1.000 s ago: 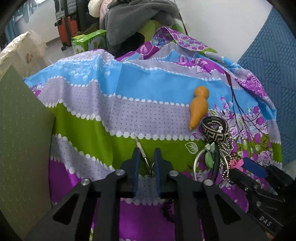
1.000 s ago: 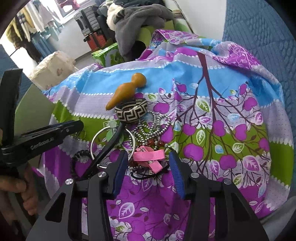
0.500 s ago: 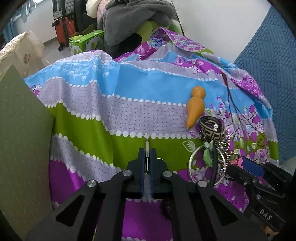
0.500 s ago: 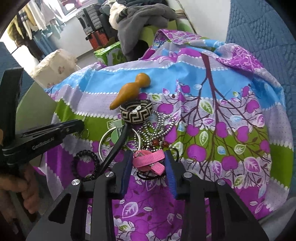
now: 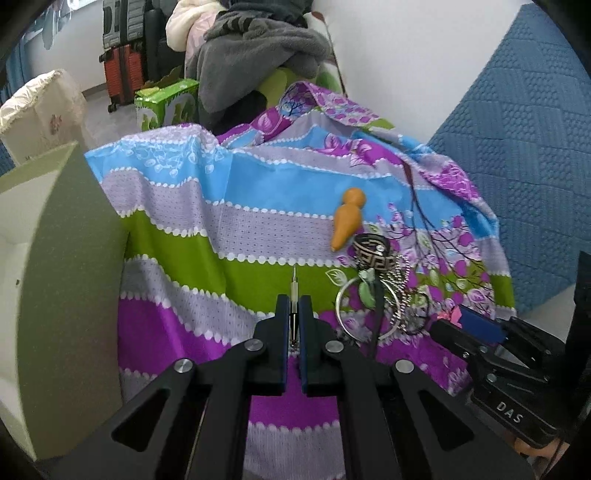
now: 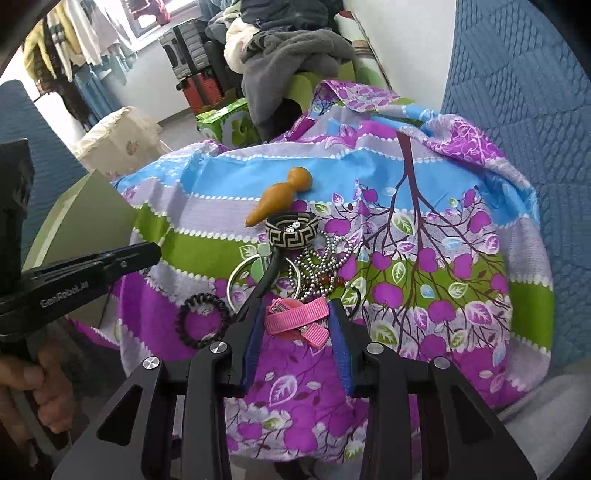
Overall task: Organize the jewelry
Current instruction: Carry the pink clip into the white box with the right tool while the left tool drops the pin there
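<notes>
Pink hair clip (image 6: 297,316) between right claw (image 6: 295,325) fingers

Left claw (image 5: 294,314) at lower centre of its view, fingers pressed nearly together, pinching a thin pin (image 5: 294,295). Right claw (image 6: 295,325) at lower centre of its view, fingers parted. Bare hand (image 6: 33,391) at lower left, gripping the left handle.

wall: white (image 5: 406,74) | panel: blue quilted (image 5: 535,147) at right | floor: grey (image 6: 177,129) | suitcases: red (image 5: 122,77) and grey (image 6: 184,51) | window: daylight (image 6: 147,18) | clothes: grey heap (image 5: 258,44)
</notes>
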{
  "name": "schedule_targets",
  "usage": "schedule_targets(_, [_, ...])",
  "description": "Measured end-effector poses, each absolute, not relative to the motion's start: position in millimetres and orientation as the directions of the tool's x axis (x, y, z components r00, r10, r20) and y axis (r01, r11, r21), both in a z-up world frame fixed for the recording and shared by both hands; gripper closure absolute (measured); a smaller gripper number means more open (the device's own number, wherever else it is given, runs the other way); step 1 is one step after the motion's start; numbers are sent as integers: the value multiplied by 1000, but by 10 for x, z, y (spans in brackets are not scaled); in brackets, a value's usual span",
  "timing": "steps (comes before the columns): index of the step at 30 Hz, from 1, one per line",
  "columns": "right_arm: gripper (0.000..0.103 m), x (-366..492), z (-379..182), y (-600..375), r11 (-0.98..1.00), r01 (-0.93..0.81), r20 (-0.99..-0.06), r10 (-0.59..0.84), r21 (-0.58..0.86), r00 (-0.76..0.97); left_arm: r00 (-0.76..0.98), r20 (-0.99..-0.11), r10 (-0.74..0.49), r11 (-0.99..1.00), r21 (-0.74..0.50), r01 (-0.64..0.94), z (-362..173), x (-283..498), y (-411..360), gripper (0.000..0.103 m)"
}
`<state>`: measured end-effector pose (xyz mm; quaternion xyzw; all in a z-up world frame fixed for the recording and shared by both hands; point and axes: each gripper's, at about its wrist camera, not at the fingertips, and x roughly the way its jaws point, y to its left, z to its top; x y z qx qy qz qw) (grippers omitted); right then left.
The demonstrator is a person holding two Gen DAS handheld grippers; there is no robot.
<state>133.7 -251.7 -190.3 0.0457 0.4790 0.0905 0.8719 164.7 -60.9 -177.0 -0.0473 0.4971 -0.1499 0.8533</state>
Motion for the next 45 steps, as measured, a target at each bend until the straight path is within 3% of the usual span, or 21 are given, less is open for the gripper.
schedule_targets(13, [71, 1073, -1356, -2375, 977, -114, -793, 214, 182, 571, 548, -769, -329, 944, -247, 219, -1045, 1331, -313, 99])
schedule_targets(27, [71, 1112, -326, -1852, 956, -228, -663, 292, 184, 689, 691, -646, -324, 945, -252, 208, -107, 1206, 198, 99])
schedule_targets(37, [71, 1230, 179, -1353, 927, -325, -582, 370, 184, 724, 759, -596, -263, 960, -240, 144, 186, 1129, 704, 99])
schedule_targets(45, [71, 1400, 154, -800, 889, -418, -586, 443, 187, 679, 785, -595, -171, 975, -218, 47, 172, 1064, 1246, 99])
